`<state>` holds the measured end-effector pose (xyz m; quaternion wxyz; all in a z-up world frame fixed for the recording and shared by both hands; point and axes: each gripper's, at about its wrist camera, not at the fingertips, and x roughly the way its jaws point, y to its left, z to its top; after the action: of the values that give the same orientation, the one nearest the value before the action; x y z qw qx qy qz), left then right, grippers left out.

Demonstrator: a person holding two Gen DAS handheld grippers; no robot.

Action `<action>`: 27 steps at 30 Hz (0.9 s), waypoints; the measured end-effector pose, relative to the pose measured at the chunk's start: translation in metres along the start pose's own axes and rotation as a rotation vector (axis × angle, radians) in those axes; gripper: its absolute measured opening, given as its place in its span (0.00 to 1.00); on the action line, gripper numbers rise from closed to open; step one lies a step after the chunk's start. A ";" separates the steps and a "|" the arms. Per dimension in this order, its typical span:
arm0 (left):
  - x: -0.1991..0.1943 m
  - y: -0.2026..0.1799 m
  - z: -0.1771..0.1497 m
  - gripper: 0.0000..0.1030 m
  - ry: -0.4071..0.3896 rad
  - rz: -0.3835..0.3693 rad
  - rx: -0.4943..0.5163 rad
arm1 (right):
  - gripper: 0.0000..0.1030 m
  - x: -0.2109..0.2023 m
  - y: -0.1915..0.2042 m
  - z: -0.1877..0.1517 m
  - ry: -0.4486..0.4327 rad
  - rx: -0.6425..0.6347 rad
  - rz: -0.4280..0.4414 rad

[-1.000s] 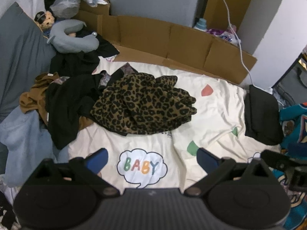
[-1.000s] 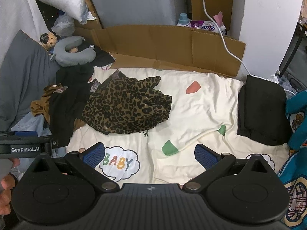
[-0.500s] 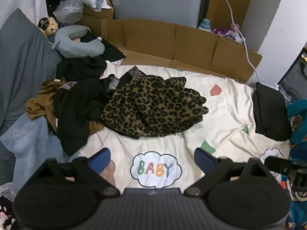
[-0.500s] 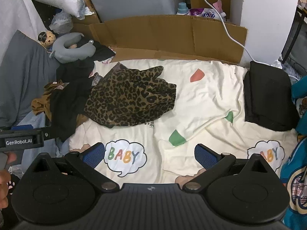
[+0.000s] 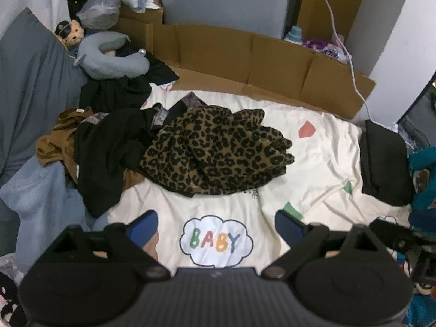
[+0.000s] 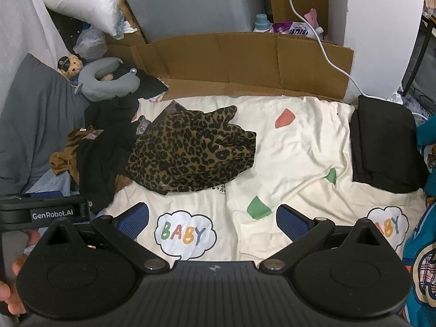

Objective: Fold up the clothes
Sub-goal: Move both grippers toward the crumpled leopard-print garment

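A crumpled leopard-print garment [image 5: 218,150] [image 6: 190,152] lies in the middle of a cream bedsheet [image 5: 321,158] [image 6: 294,150] printed with "BABY" clouds. Left of it is a heap of black [image 5: 106,150] [image 6: 100,160], brown [image 5: 54,141] and light blue clothes [image 5: 38,190]. A folded black garment [image 5: 384,163] [image 6: 384,147] rests at the sheet's right edge. My left gripper [image 5: 216,224] hangs open above the near sheet, nothing between its blue pads. My right gripper [image 6: 212,218] is open too, also empty, well short of the leopard garment.
A cardboard wall [image 5: 245,54] [image 6: 245,60] lines the far side of the bed. A grey neck pillow [image 5: 109,60] and a small teddy [image 6: 69,65] sit at the back left by a grey cushion [image 5: 24,81]. A white cable [image 6: 327,54] runs down at the right. Teal printed fabric [image 6: 422,259] lies at the right.
Both grippers have drawn back and risen a little, so the bed looks farther off and sits higher in view. Both stay open. The clothes have not moved.
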<state>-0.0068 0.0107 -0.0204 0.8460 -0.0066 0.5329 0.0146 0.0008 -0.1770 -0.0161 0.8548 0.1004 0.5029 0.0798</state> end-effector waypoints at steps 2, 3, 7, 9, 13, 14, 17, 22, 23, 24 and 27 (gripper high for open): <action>0.002 -0.003 -0.001 0.92 0.017 0.000 -0.003 | 1.00 -0.001 0.000 0.003 -0.004 -0.003 -0.005; 0.003 -0.004 -0.002 0.92 0.021 0.002 -0.004 | 1.00 -0.003 0.000 0.003 -0.007 -0.001 -0.007; 0.003 -0.009 0.002 0.92 0.028 -0.005 -0.018 | 1.00 -0.009 0.002 0.008 -0.029 0.006 -0.013; 0.000 -0.013 0.005 0.92 0.000 -0.003 -0.019 | 1.00 -0.010 0.002 0.011 -0.045 0.004 -0.019; -0.003 -0.016 0.013 0.93 0.012 -0.031 -0.047 | 1.00 -0.007 -0.001 0.015 -0.043 0.034 -0.014; -0.005 -0.014 0.015 0.93 0.018 -0.051 -0.066 | 1.00 -0.007 -0.002 0.016 -0.045 0.043 0.000; -0.010 -0.012 0.022 0.94 -0.012 -0.049 -0.087 | 1.00 -0.006 -0.001 0.018 -0.049 0.049 0.006; -0.011 -0.007 0.026 0.94 -0.024 -0.042 -0.090 | 1.00 -0.002 -0.001 0.015 -0.036 0.060 0.005; -0.011 -0.007 0.025 0.94 -0.023 -0.042 -0.090 | 1.00 -0.003 -0.001 0.016 -0.036 0.062 0.006; -0.011 -0.006 0.025 0.94 -0.023 -0.042 -0.090 | 1.00 -0.003 -0.001 0.016 -0.035 0.063 0.007; -0.010 -0.005 0.024 0.94 -0.020 -0.042 -0.089 | 1.00 -0.002 0.000 0.017 -0.040 0.063 0.008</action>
<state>0.0110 0.0065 -0.0005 0.8504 -0.0552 0.5229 0.0208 0.0145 -0.1791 -0.0062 0.8608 0.1310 0.4875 0.0655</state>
